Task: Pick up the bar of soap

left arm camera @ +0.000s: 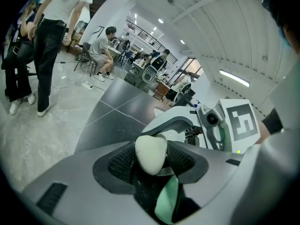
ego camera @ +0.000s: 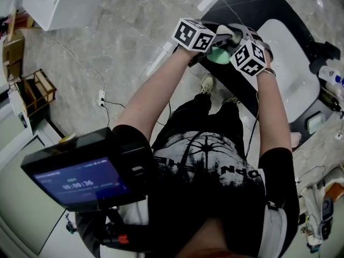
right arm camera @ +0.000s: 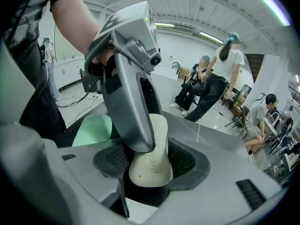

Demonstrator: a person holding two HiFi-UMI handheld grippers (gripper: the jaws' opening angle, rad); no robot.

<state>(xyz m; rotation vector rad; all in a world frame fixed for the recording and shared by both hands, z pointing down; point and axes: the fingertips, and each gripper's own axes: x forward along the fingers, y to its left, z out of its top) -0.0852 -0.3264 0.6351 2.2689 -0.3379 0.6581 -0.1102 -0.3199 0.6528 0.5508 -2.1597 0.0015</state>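
A cream bar of soap [right arm camera: 151, 165] is held in the air between my two grippers, which meet nose to nose. My right gripper [right arm camera: 149, 159] has both pads pressed on the soap's sides. My left gripper [left arm camera: 151, 162] has its jaws around the soap's [left arm camera: 151, 151] other end, close on both sides, with no firm press to be seen. One grey finger of the left gripper [right arm camera: 129, 88] lies across the soap. A mint-green object [ego camera: 217, 55] sits just under both grippers. The soap itself is hidden in the head view.
A white basin [ego camera: 293, 63] on a dark counter lies ahead at the right, with bottles [ego camera: 330, 77] beside it. On the marble floor are a cable with a socket [ego camera: 101, 98] and a wooden crate [ego camera: 33, 93]. People [left arm camera: 51, 41] stand nearby.
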